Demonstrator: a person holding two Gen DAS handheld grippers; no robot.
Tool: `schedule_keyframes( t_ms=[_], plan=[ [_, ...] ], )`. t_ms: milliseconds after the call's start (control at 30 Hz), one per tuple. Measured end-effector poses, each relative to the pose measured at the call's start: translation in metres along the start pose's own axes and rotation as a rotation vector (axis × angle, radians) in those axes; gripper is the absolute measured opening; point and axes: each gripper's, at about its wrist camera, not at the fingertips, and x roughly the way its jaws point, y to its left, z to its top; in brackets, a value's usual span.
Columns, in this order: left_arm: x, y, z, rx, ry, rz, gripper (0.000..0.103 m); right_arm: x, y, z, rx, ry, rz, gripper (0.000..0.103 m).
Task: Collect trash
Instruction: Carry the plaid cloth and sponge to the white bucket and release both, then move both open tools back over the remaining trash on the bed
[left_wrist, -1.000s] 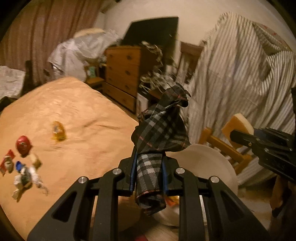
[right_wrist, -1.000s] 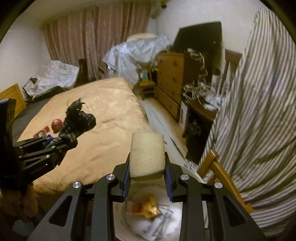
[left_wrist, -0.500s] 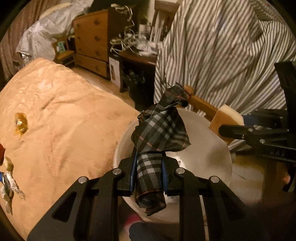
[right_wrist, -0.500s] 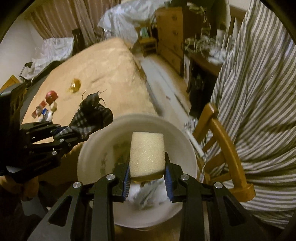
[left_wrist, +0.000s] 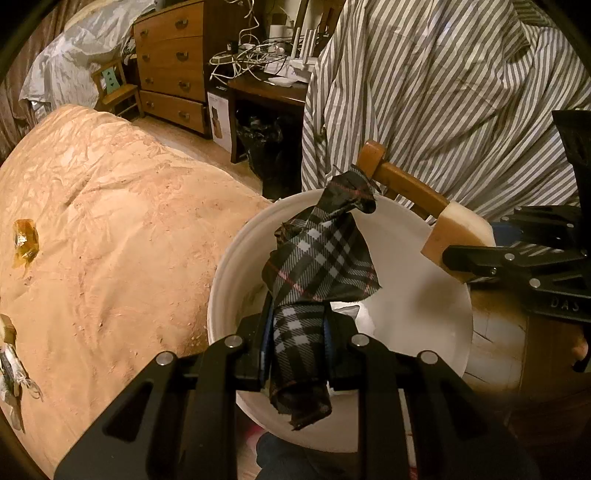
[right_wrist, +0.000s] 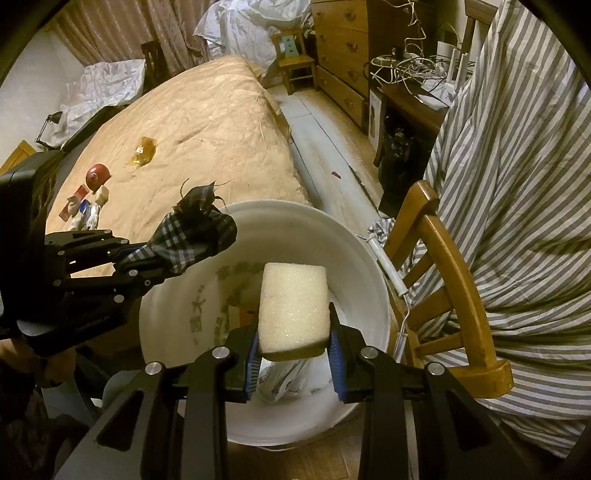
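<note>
Both tongs clamped over the white bucket (right_wrist: 373, 266), left tongs (left_wrist: 297, 354) on plaid scrap (left_wrist: 317, 258), right tongs (right_wrist: 293, 354) on sponge (right_wrist: 293, 306); possibly wrappers (right_wrist: 284, 380) below, right view only.

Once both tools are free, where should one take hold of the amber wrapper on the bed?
Probably grip the amber wrapper at its raised crinkled top, coming straight down. It lies nearly flat on the soft orange bedspread, apart from the other litter, so a side approach would likely just push it along.

The bucket (right_wrist: 369, 266) stands at lower centre, between the bed (right_wrist: 207, 110) at left and the chair (right_wrist: 450, 266) at right.
</note>
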Motion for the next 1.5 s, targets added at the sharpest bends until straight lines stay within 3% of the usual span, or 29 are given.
schedule_keyframes(
  t_ms=[167, 200, 300, 333, 833, 967, 1100, 1200, 1267, 1500],
  plan=[
    [0.001, -0.001, 0.001, 0.005, -0.006, 0.002, 0.021, 0.002, 0.000, 0.000, 0.001, 0.000, 0.005, 0.032],
    [0.000, -0.003, 0.001, 0.013, -0.009, 0.005, 0.026, 0.002, 0.000, 0.000, 0.001, -0.001, 0.004, 0.032],
    [-0.003, -0.004, 0.000, 0.018, -0.036, 0.031, 0.067, 0.002, -0.001, -0.001, 0.006, -0.004, 0.009, 0.038],
    [-0.005, -0.003, 0.000, 0.019, -0.049, 0.041, 0.070, 0.002, -0.002, -0.001, 0.009, -0.008, 0.012, 0.040],
    [-0.014, 0.006, -0.004, 0.002, -0.064, 0.046, 0.070, -0.006, 0.004, -0.006, 0.011, -0.049, 0.026, 0.045],
    [-0.022, 0.009, -0.009, 0.003, -0.080, 0.055, 0.070, -0.018, 0.020, -0.005, -0.024, -0.092, 0.018, 0.054],
    [-0.037, 0.021, -0.026, 0.008, -0.121, 0.081, 0.078, -0.039, 0.049, -0.010, -0.079, -0.221, -0.019, 0.076],
    [-0.049, 0.042, -0.047, 0.004, -0.146, 0.112, 0.082, -0.052, 0.082, -0.017, -0.131, -0.346, -0.029, 0.086],
    [-0.058, 0.070, -0.066, -0.030, -0.156, 0.148, 0.082, -0.052, 0.103, -0.020, -0.150, -0.388, -0.002, 0.086],
    [-0.094, 0.180, -0.129, -0.199, -0.165, 0.277, 0.082, -0.021, 0.181, -0.021, -0.223, -0.399, 0.126, 0.087]
  ],
)
